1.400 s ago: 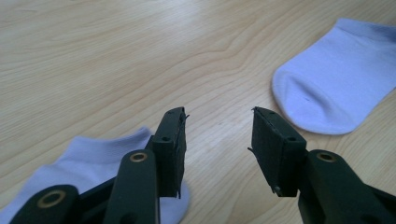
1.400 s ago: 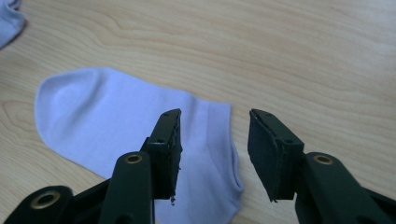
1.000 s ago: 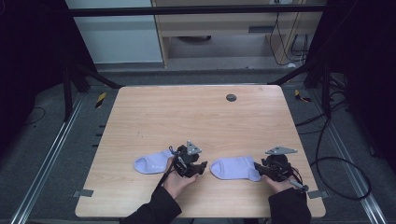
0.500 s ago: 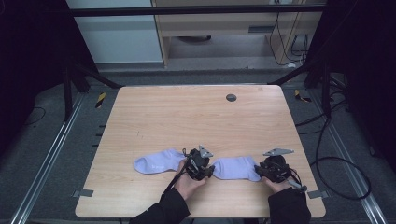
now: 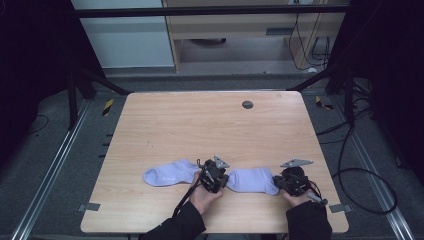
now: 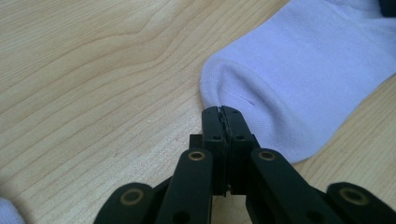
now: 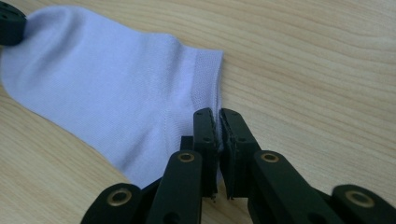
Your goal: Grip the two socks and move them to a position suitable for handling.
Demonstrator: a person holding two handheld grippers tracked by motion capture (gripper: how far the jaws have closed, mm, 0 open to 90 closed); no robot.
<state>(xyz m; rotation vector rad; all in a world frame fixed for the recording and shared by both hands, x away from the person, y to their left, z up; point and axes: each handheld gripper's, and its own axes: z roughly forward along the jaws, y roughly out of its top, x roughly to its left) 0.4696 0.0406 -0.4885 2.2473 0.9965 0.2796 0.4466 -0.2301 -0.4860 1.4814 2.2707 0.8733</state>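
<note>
Two lavender socks lie flat near the table's front edge. The left sock lies free, and its edge shows at the corner of the left gripper view. The right sock stretches between both grippers. My left gripper has its jaws pressed together at that sock's toe, tips over the toe's rim, where a small crease shows. My right gripper is shut on the cuff edge of the same sock, with fabric in the thin gap between the jaws.
A small dark round disc sits in the tabletop at the back. The wooden table ends just behind my hands at the front edge. Grey tape tabs mark the front corners. Cables lie on the floor at the right.
My left gripper has left the left sock's cuff and moved right to the toe of the right sock. The right gripper has stayed at that sock's cuff.
</note>
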